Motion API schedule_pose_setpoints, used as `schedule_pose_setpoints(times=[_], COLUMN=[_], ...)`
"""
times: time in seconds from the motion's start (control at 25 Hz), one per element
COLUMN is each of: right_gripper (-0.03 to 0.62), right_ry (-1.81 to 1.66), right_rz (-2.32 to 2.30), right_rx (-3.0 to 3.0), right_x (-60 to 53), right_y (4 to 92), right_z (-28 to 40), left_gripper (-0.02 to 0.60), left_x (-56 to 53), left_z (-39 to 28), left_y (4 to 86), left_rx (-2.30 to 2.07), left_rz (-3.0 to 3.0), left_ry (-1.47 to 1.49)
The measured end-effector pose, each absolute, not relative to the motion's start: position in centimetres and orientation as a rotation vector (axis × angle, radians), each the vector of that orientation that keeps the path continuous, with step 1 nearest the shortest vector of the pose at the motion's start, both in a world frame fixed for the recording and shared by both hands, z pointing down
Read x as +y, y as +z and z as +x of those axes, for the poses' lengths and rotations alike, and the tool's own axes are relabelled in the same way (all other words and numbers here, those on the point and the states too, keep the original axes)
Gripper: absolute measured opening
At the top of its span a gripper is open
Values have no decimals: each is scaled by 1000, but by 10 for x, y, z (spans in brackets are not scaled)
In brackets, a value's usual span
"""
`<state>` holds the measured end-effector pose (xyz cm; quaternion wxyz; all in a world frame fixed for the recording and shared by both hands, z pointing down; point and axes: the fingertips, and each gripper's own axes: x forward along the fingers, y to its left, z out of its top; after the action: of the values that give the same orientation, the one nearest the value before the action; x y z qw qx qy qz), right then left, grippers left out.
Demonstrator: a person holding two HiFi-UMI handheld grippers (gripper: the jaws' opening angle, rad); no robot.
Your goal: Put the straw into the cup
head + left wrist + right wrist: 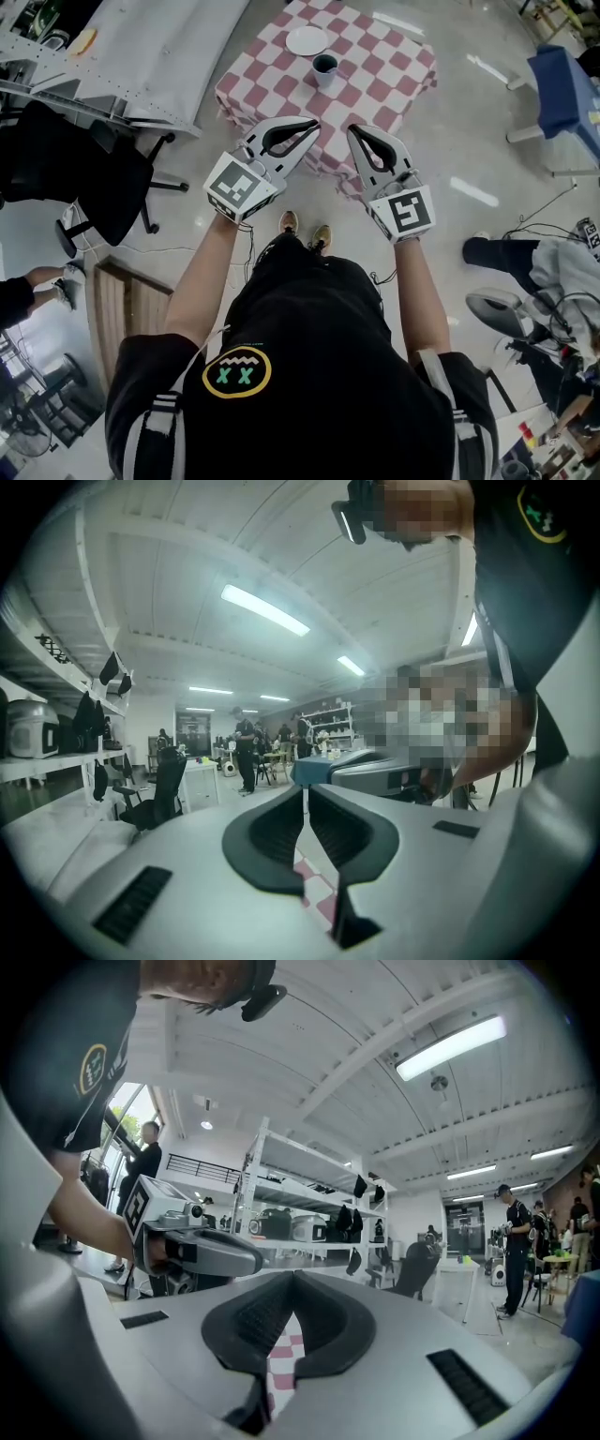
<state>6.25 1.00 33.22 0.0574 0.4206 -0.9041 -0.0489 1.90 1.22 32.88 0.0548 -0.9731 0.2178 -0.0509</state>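
Seemingly pre-approach: left gripper (pixel 312 123) and right gripper (pixel 352 130), both closed on nothing, should head for the cup (pixel 324 67) at twelve o'clock (no straw visible).

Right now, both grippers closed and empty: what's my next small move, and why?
Probably bring both down toward the table: left gripper and right gripper are shut on nothing, well short of the cup beside the plate, and no straw shows from here.
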Motion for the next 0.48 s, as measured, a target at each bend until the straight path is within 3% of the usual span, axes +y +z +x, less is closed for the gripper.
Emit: schedule_pose_setpoints(times=[0.48], right_gripper=[22], right_ry=[-119], right_rz=[1323], right_rx=[-2710], right_x=[26], right_y=[330], right_z=[39], left_gripper=[35], left_x=[19], left_z=[-6], left_y=[325], left_rx=[604], left_rz=[-2981], left_ry=[-85])
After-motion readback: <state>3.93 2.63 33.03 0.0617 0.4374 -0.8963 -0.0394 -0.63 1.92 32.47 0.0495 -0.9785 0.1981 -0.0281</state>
